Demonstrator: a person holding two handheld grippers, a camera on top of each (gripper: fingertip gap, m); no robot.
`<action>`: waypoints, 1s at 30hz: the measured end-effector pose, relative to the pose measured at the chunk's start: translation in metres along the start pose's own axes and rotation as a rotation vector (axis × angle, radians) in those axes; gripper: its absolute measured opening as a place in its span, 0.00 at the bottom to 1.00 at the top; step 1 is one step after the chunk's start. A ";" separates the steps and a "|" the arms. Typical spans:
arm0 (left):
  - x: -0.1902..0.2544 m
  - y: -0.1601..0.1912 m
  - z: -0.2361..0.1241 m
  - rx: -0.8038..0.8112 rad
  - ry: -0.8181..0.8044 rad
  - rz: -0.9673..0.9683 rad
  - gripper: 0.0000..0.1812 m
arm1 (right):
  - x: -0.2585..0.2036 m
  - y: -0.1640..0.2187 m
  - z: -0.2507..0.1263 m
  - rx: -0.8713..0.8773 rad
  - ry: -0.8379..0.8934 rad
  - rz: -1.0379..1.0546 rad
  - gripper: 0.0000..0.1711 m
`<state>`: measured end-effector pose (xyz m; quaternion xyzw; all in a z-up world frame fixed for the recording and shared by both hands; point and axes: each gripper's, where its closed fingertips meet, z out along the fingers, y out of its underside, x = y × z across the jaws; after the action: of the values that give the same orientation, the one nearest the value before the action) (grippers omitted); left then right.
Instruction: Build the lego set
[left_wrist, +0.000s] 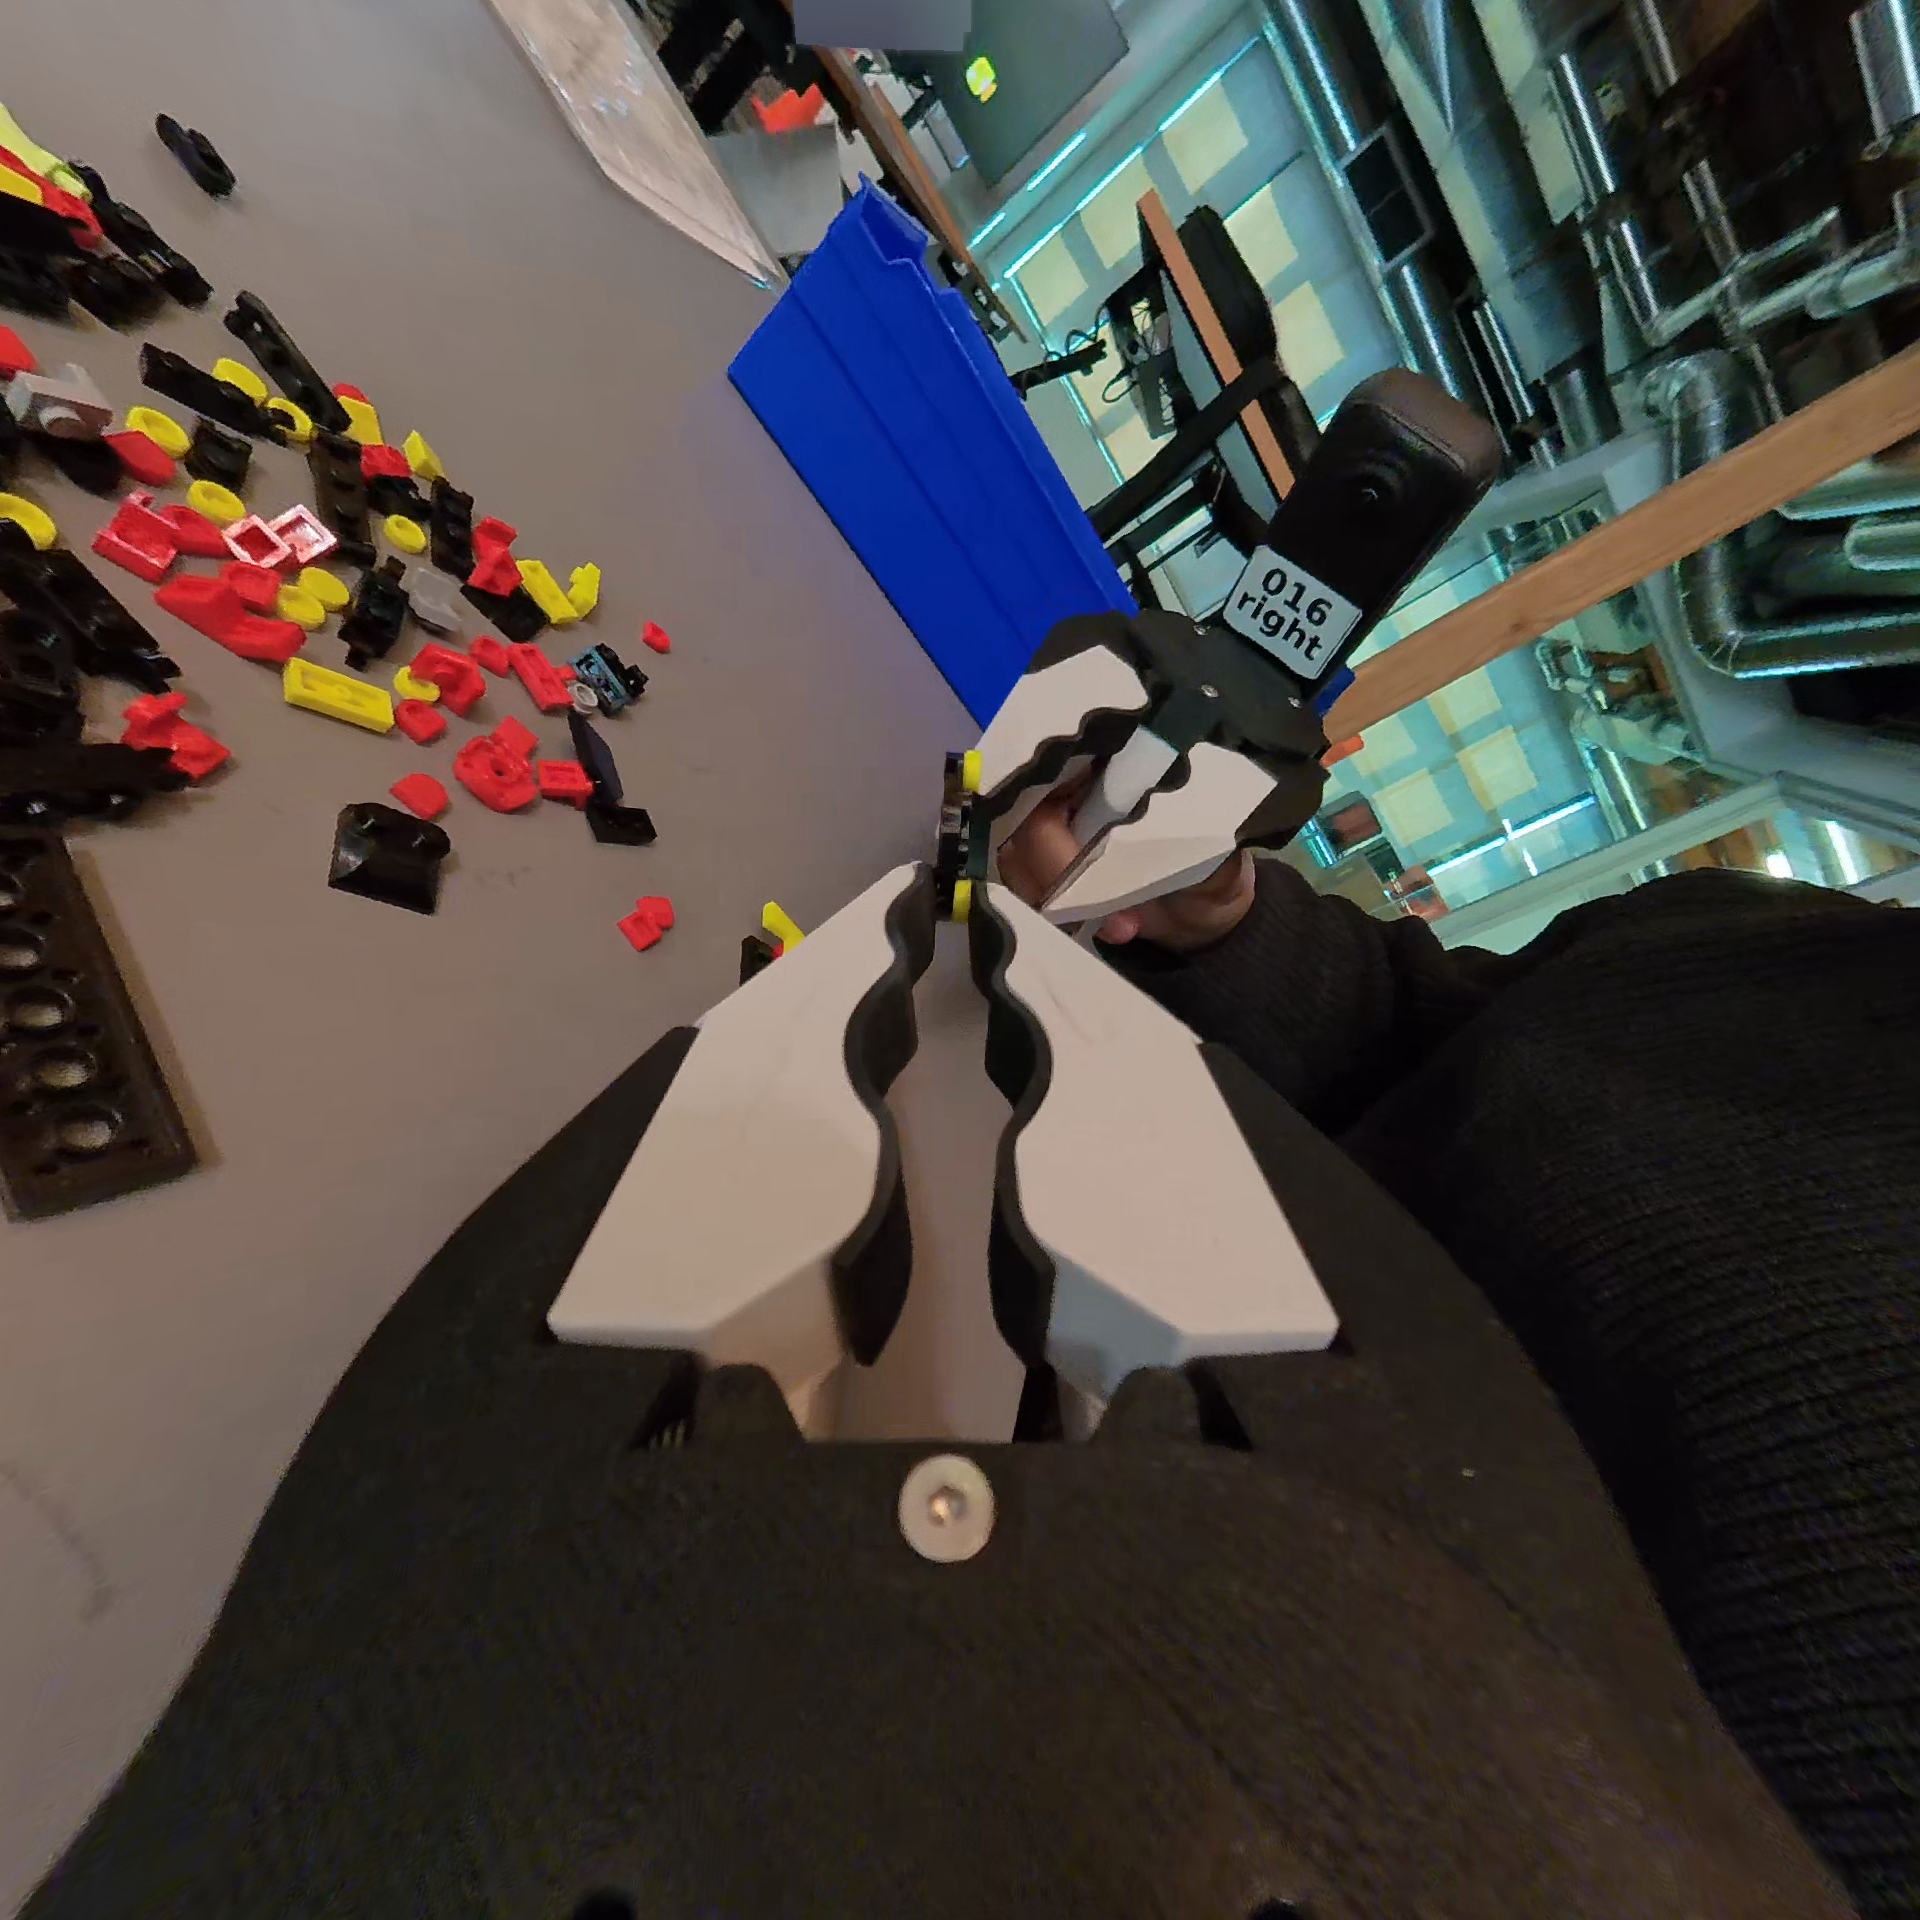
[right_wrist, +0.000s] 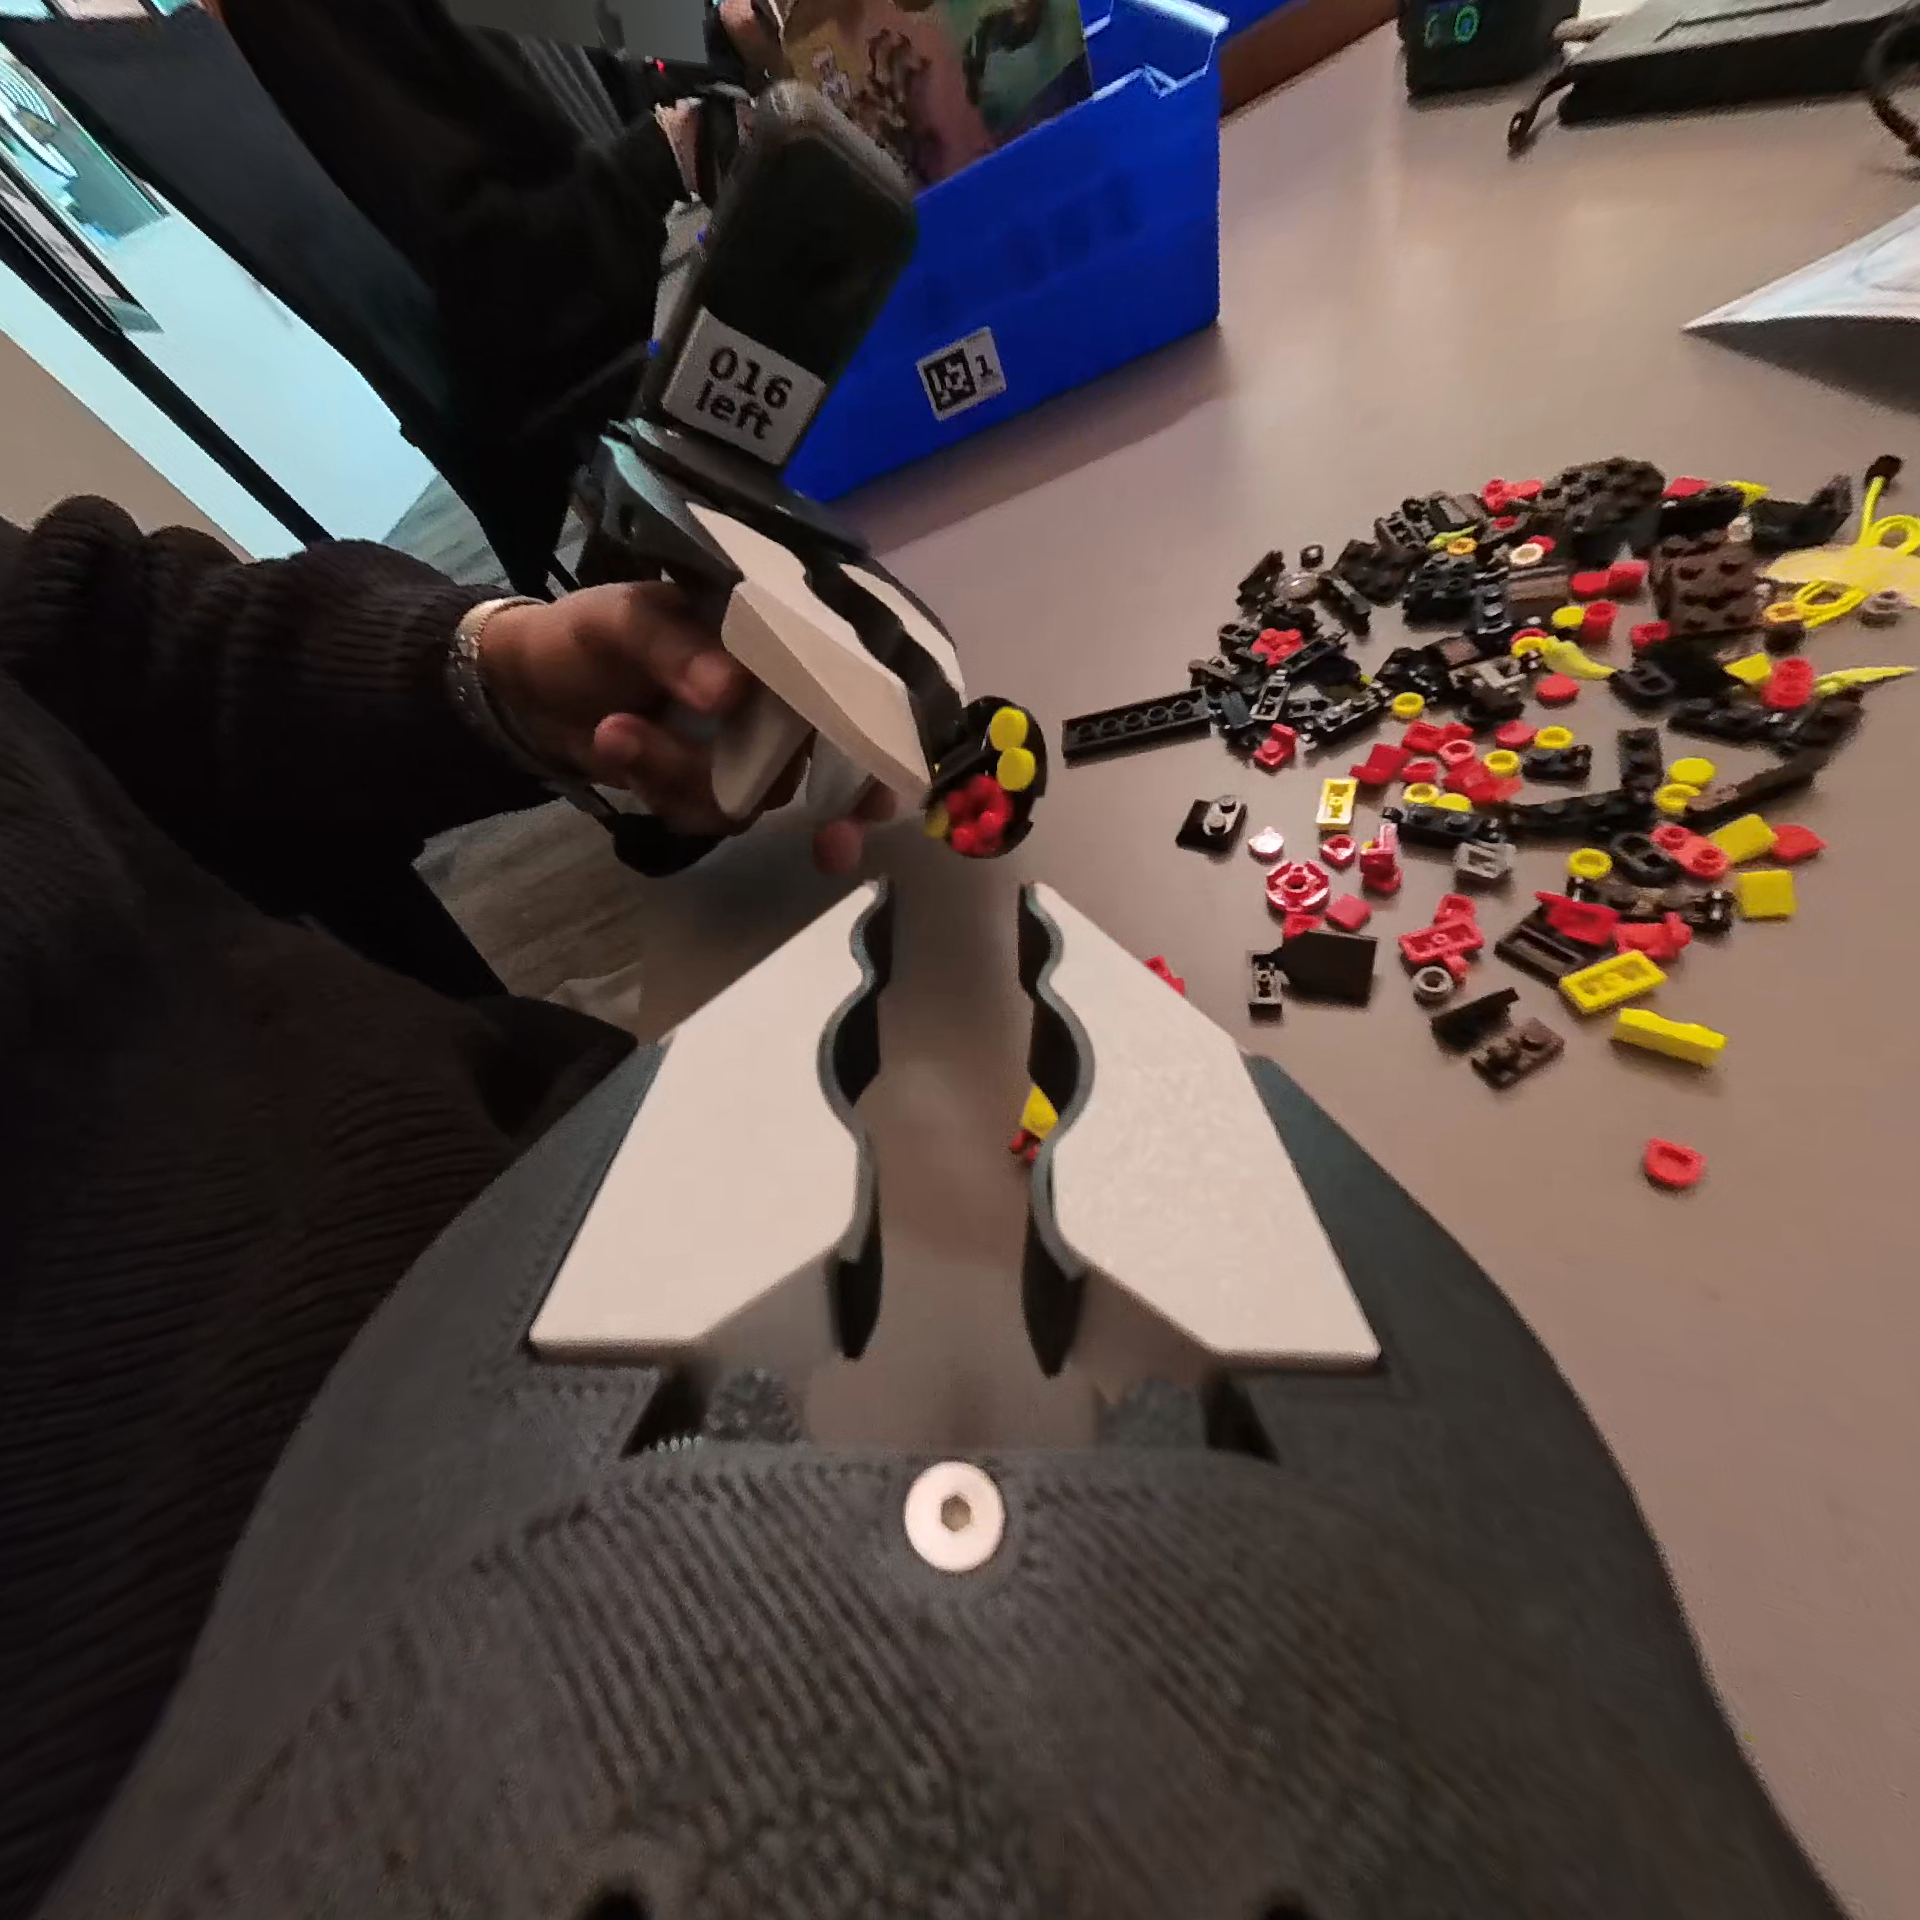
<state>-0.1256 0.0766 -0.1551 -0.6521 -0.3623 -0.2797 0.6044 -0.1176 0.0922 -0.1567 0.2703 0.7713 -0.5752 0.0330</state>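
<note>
My left gripper (left_wrist: 948, 885) is shut on a small round black assembly (left_wrist: 958, 831) with yellow studs and holds it in the air above the table. In the right wrist view the same assembly (right_wrist: 982, 774) shows red and yellow studs on a black disc at the tip of the left gripper (right_wrist: 935, 774). My right gripper (right_wrist: 956, 899) is open and empty, just below and in front of the assembly. It faces the assembly from beyond in the left wrist view (left_wrist: 1013, 842). A pile of loose black, red and yellow pieces (right_wrist: 1558, 748) lies on the grey table (right_wrist: 1455, 1351).
A blue bin (right_wrist: 1039, 260) stands at the table's far side and also shows in the left wrist view (left_wrist: 914, 447). A long black plate with holes (left_wrist: 62, 1039) lies at the left. A paper booklet (right_wrist: 1829, 291) lies beyond the pile. A yellow piece (right_wrist: 1036, 1117) lies under my right gripper. My two grippers' fingertips are within a few centimetres of each other.
</note>
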 end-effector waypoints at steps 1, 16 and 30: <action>0.000 0.000 0.000 0.000 0.001 0.000 0.01 | 0.001 -0.002 -0.001 0.013 -0.001 0.005 0.12; 0.011 0.014 0.008 -0.061 0.075 -0.076 0.01 | 0.001 -0.016 -0.007 0.021 0.241 -0.425 0.05; 0.011 0.018 0.010 -0.082 0.042 -0.008 0.01 | -0.002 -0.007 -0.004 -0.009 0.174 -0.357 0.05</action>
<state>-0.1056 0.0877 -0.1583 -0.6689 -0.3404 -0.3105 0.5833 -0.1179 0.0933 -0.1482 0.1777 0.8094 -0.5432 -0.1350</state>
